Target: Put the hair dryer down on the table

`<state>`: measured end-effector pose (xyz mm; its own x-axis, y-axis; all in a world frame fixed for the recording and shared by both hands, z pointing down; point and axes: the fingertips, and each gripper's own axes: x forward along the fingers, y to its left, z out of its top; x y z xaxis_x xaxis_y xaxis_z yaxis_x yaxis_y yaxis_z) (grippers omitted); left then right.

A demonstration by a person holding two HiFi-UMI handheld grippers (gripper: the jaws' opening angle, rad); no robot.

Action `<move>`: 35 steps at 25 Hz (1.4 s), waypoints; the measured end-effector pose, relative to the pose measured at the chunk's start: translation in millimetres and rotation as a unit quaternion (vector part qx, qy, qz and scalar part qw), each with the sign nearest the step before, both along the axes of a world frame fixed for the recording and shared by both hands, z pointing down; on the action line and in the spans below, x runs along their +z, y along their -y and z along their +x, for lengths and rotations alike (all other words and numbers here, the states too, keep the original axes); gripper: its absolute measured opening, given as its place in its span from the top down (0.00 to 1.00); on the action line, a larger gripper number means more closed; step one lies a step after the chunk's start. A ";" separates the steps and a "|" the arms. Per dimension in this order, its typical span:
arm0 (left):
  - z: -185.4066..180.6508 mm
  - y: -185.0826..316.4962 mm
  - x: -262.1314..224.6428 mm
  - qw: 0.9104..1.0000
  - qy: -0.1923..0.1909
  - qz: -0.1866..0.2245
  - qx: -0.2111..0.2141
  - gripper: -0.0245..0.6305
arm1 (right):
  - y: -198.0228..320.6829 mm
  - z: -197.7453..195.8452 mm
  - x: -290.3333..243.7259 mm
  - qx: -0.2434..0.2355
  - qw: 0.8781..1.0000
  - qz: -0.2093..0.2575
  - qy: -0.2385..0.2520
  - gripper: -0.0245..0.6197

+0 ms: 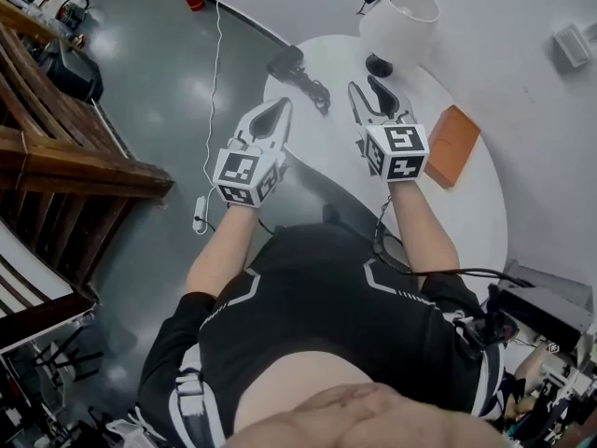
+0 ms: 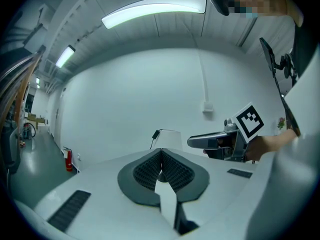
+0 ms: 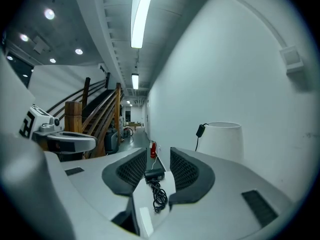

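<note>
The black hair dryer [image 1: 288,62] lies on the far left part of the round white table [image 1: 485,222], its coiled cord [image 1: 317,92] beside it. No gripper touches it. My left gripper [image 1: 280,108] hovers near the table's left edge, a short way in front of the dryer, with its jaws touching and empty. My right gripper [image 1: 367,87] hangs over the table to the right of the dryer, jaws apart with nothing between them. In the right gripper view the dryer [image 3: 154,174] and cord [image 3: 160,196] show through the gap, further along the table.
A white cylindrical shade [image 1: 401,12] stands at the table's far side, a small black round thing [image 1: 378,64] in front of it. An orange block [image 1: 452,144] lies at the right. Wooden stairs [image 1: 56,138] rise at the left; a power strip [image 1: 199,213] lies on the floor.
</note>
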<state>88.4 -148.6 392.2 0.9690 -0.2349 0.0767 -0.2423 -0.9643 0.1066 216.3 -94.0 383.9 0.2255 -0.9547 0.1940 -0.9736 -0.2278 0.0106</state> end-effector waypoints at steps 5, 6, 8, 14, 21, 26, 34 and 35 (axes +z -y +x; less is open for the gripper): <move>-1.1 -10.4 -15.5 1.000 -0.007 0.022 0.008 0.91 | -23.8 -2.5 -10.7 0.023 1.000 0.016 0.001 0.75; -2.5 -11.6 -18.1 1.000 -0.008 0.024 0.008 0.91 | -27.5 -4.4 -13.1 0.027 0.999 0.018 -0.002 0.76; -5.9 -12.9 -23.2 1.000 -0.012 0.023 0.007 0.91 | -33.5 -8.1 -18.0 0.035 0.999 0.021 -0.009 0.78; 2.9 -25.8 -30.0 0.999 -0.022 0.022 0.030 0.91 | -57.6 -3.6 -28.8 0.072 0.997 0.037 -0.019 0.81; 28.2 -54.1 -37.4 0.996 -0.030 0.017 0.086 0.91 | -110.4 12.3 -45.7 0.152 0.986 0.048 -0.036 0.84; 45.2 -77.2 -42.1 0.993 -0.038 0.022 0.109 0.91 | -147.0 17.8 -47.3 0.187 0.980 0.050 -0.033 0.89; 29.0 -72.6 -41.6 0.997 -0.035 0.021 0.060 0.92 | -135.4 -2.1 -50.3 0.142 0.988 0.053 -0.032 0.91; 24.6 -69.8 -41.4 0.998 -0.035 0.021 0.051 0.92 | -130.2 -5.9 -52.6 0.133 0.989 0.055 -0.034 0.91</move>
<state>113.0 -78.8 350.7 0.9906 -0.1369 0.0009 -0.1366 -0.9876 0.0779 210.4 36.2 331.2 0.4801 -0.8746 0.0675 -0.8772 -0.4788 0.0353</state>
